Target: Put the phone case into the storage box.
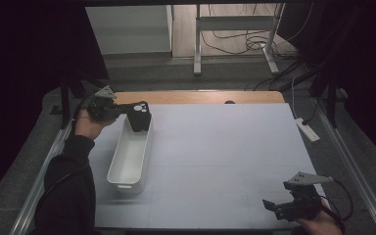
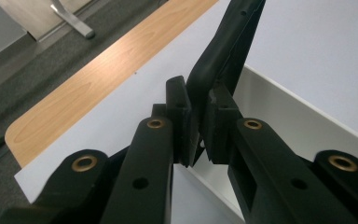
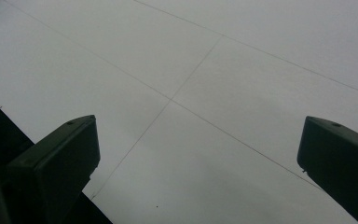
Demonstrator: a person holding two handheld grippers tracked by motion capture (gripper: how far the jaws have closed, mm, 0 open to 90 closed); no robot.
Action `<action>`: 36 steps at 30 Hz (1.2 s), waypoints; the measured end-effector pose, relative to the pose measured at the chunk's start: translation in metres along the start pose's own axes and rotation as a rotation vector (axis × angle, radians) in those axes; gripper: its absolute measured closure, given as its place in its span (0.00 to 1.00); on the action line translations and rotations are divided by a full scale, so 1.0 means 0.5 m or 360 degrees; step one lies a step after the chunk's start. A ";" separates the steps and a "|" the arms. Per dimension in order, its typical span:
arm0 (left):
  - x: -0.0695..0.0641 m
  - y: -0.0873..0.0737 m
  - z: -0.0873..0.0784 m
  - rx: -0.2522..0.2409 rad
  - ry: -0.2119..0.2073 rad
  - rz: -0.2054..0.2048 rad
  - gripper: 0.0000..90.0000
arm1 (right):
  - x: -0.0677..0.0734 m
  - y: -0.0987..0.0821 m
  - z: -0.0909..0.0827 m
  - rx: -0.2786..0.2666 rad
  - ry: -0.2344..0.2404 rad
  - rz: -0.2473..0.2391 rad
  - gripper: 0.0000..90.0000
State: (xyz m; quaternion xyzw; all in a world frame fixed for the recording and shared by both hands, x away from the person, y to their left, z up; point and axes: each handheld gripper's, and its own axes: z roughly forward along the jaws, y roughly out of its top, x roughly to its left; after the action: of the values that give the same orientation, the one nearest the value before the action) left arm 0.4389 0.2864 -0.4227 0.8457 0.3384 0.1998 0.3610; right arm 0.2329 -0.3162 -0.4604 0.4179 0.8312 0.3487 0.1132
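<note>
My left gripper (image 1: 123, 109) is at the table's far left, shut on a black object (image 1: 139, 115) with white marks on its top. That object hangs over the far end of a long white bin (image 1: 119, 172). In the left gripper view the pads (image 2: 181, 109) pinch a thin black edge of the object (image 2: 223, 51), and the bin's white wall (image 2: 279, 107) lies just below. My right gripper (image 1: 274, 205) rests low near the table's front right corner, open. In the right gripper view its jaws stand wide apart with nothing between them (image 3: 198, 154).
A white sheet (image 1: 225, 152) covers the table, with a strip of bare wood (image 1: 200, 96) along the far edge. A white power strip (image 1: 307, 129) lies off the right side. Desk legs and cables stand on the floor beyond.
</note>
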 end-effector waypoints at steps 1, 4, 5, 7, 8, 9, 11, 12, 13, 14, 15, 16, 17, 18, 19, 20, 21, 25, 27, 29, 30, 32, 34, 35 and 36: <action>0.001 -0.002 0.000 -0.0010 -0.0003 0.0001 0.91 | 0.000 0.000 0.000 0.0001 0.0000 -0.0001 0.00; 0.003 -0.007 0.003 -0.0047 -0.0005 0.0016 0.91 | 0.001 0.000 0.001 0.0007 0.0003 -0.0004 0.00; 0.004 -0.009 0.004 -0.0061 -0.0005 0.0015 0.90 | 0.001 0.001 0.001 0.0009 0.0004 -0.0004 0.00; 0.005 -0.010 0.006 -0.0074 0.0026 0.0015 0.89 | 0.001 0.001 0.002 0.0011 0.0004 -0.0004 0.00; 0.007 -0.011 0.007 -0.0084 0.0032 0.0004 0.89 | 0.001 0.001 0.002 0.0010 0.0005 -0.0003 0.00; 0.007 -0.012 0.008 -0.0088 0.0042 -0.0001 0.88 | 0.001 0.001 0.001 0.0010 0.0003 -0.0002 0.00; 0.007 -0.013 0.012 -0.0083 0.0090 -0.0001 0.86 | 0.000 0.000 0.001 0.0008 0.0003 0.0004 0.00; 0.007 -0.014 0.016 -0.0077 0.0102 -0.0009 0.85 | -0.001 0.000 0.001 0.0009 0.0003 0.0004 0.00; 0.006 -0.015 0.019 -0.0072 0.0109 -0.0016 0.83 | -0.001 0.000 0.001 0.0010 0.0003 0.0007 0.00; 0.006 -0.017 0.021 -0.0069 0.0102 -0.0019 0.82 | -0.001 0.000 0.001 0.0010 0.0004 0.0007 0.00; 0.006 -0.019 0.023 -0.0066 0.0105 -0.0020 0.82 | -0.001 0.000 0.001 0.0011 0.0005 0.0008 0.00; 0.006 -0.019 0.023 -0.0066 0.0105 -0.0020 0.82 | -0.001 0.000 0.001 0.0011 0.0005 0.0008 0.00; 0.006 -0.021 0.025 -0.0066 0.0103 -0.0026 0.82 | -0.001 0.000 0.001 0.0011 0.0007 0.0008 0.00; 0.006 -0.023 0.026 -0.0064 0.0104 -0.0038 0.82 | -0.001 0.000 0.001 0.0012 0.0007 0.0009 0.00; 0.006 -0.023 0.026 -0.0064 0.0104 -0.0038 0.81 | -0.001 0.000 0.001 0.0012 0.0007 0.0009 0.00; 0.006 -0.025 0.027 -0.0058 0.0112 -0.0040 0.81 | -0.001 0.000 0.001 0.0012 0.0008 0.0009 0.00; 0.006 -0.026 0.028 -0.0053 0.0126 -0.0049 0.80 | -0.001 0.000 0.001 0.0013 0.0009 0.0009 0.00; 0.009 -0.032 0.028 -0.0048 0.0131 -0.0094 0.77 | -0.001 0.000 0.001 0.0012 0.0011 0.0005 0.00; 0.009 -0.035 0.028 -0.0045 0.0128 -0.0118 0.77 | -0.001 0.001 0.001 0.0013 0.0010 0.0006 0.00; 0.008 -0.037 0.028 -0.0038 0.0119 -0.0136 0.77 | -0.001 0.000 0.001 0.0011 0.0009 0.0005 0.00; 0.008 -0.038 0.029 -0.0038 0.0115 -0.0145 0.77 | -0.001 0.000 0.001 0.0011 0.0008 0.0005 0.00; 0.007 -0.041 0.029 -0.0036 0.0108 -0.0173 0.76 | -0.001 0.000 0.001 0.0010 0.0008 0.0004 0.00; 0.007 -0.043 0.027 -0.0041 0.0090 -0.0206 0.75 | -0.001 0.000 0.001 0.0009 0.0008 0.0004 0.00; 0.006 -0.044 0.027 -0.0041 0.0086 -0.0223 0.74 | -0.001 0.000 0.001 0.0008 0.0007 0.0004 0.00; 0.005 -0.045 0.026 -0.0043 0.0077 -0.0242 0.73 | -0.001 0.000 0.001 0.0008 0.0005 0.0006 0.00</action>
State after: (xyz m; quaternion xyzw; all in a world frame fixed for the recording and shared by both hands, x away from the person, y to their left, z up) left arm 0.4385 0.2935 -0.4477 0.8075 0.4076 0.1967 0.3784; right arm 0.2333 -0.3163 -0.4605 0.4193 0.8314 0.3475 0.1102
